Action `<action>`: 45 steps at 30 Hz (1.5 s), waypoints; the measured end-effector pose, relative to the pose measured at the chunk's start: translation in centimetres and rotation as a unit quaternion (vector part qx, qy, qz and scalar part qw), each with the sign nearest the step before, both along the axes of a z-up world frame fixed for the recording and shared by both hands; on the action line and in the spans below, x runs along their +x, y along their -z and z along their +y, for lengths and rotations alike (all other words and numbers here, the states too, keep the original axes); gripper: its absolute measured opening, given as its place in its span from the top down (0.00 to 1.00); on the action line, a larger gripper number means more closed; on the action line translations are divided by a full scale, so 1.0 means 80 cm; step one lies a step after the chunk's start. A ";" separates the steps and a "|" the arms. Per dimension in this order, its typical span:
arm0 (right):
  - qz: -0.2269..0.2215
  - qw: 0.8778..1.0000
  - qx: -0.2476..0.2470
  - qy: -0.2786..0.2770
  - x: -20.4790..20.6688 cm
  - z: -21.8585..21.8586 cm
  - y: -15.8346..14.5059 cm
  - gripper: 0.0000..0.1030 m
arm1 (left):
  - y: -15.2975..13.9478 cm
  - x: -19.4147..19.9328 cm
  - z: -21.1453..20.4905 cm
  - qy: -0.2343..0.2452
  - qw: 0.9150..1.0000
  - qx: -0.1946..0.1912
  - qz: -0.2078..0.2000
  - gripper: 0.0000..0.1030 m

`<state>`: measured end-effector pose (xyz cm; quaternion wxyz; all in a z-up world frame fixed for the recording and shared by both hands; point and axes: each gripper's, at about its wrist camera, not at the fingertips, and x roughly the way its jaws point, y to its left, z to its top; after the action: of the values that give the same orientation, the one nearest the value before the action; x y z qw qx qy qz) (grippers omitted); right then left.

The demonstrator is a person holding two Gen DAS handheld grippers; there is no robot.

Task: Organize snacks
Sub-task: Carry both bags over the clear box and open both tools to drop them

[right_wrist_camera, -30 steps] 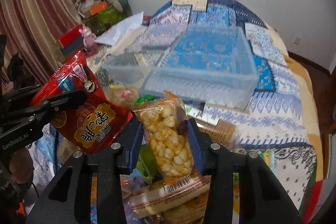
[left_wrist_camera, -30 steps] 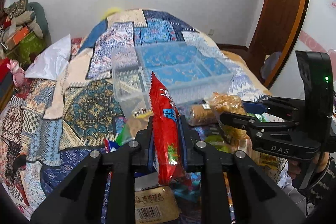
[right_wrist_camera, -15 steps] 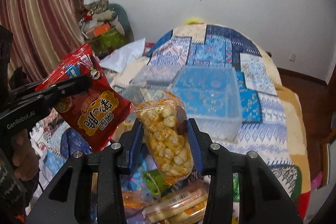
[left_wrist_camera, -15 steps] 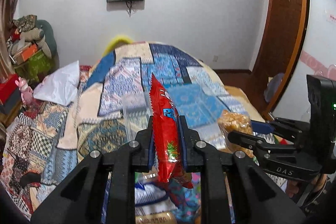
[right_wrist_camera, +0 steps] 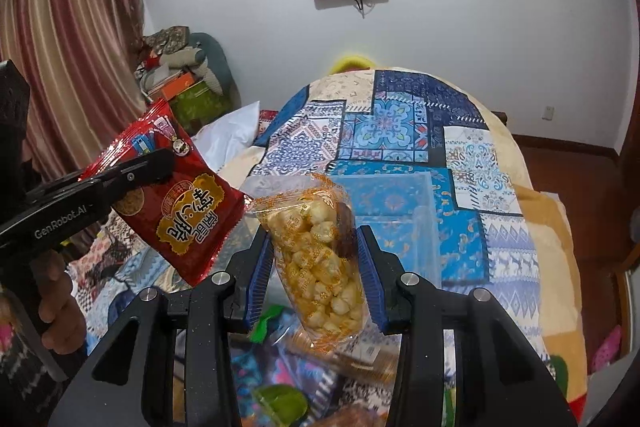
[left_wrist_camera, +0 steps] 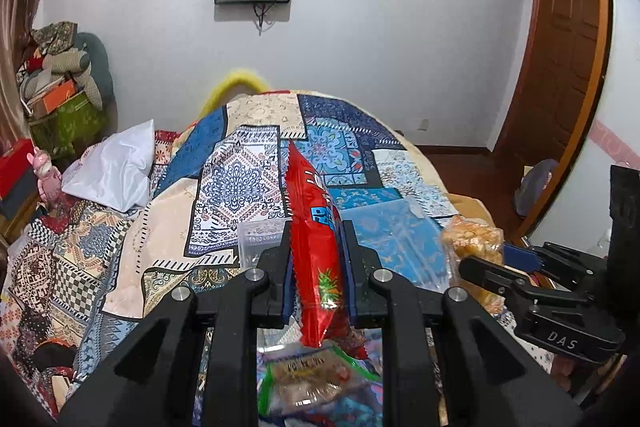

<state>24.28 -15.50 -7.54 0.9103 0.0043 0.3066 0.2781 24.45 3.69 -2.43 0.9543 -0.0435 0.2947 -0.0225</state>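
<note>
My left gripper (left_wrist_camera: 316, 255) is shut on a red snack packet (left_wrist_camera: 314, 227), held edge-on and raised above the bed; the packet also shows in the right wrist view (right_wrist_camera: 180, 207), at the left. My right gripper (right_wrist_camera: 316, 263) is shut on a clear bag of yellow popcorn (right_wrist_camera: 316, 255), also raised; the bag shows in the left wrist view (left_wrist_camera: 472, 243), at the right. A clear plastic bin (left_wrist_camera: 396, 239) lies on the patchwork bedspread beyond both grippers and shows in the right wrist view (right_wrist_camera: 404, 203). Loose snack packets (left_wrist_camera: 316, 383) lie below the grippers.
The bed carries a patchwork bedspread (left_wrist_camera: 248, 163) with a white pillow (left_wrist_camera: 116, 171) at the left. Piled clutter (left_wrist_camera: 60, 83) stands at the far left wall. A wooden door (left_wrist_camera: 568, 75) is at the right. More snack packets (right_wrist_camera: 280, 399) lie near the bed's front.
Both grippers have lifted with their packets and tilted upward; the bin now sits lower in view and the wall screens have come into sight.
</note>
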 end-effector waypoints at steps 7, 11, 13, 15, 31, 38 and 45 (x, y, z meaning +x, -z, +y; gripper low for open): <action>0.011 1.000 -0.021 0.008 0.040 0.014 0.015 0.63 | 0.030 0.046 0.003 -0.011 1.000 0.008 0.020 0.81; 0.022 0.999 -0.031 0.007 0.063 0.022 0.030 0.63 | 0.050 0.066 0.007 -0.013 0.999 0.006 0.037 0.81; 0.028 0.999 -0.036 0.006 0.070 0.026 0.037 0.63 | 0.059 0.076 0.008 -0.016 0.999 0.008 0.045 0.81; 0.035 0.999 -0.041 0.005 0.076 0.030 0.043 0.63 | 0.068 0.085 0.010 -0.016 0.998 0.007 0.055 0.81; 0.092 0.994 -0.062 -0.008 0.090 0.040 0.074 0.57 | 0.086 0.096 0.012 -0.018 0.996 0.014 0.086 0.55; 0.071 0.996 -0.056 -0.002 0.073 0.030 0.048 0.47 | 0.071 0.071 0.014 -0.021 0.997 0.017 0.079 0.42; 0.057 0.997 -0.052 0.007 0.036 0.007 0.020 0.47 | 0.050 0.026 0.014 -0.017 0.996 0.032 0.076 0.36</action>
<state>27.15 -14.92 -9.10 0.8921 -0.0251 0.3723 0.2549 26.53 4.78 -6.40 0.9302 -0.0193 0.3664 0.0069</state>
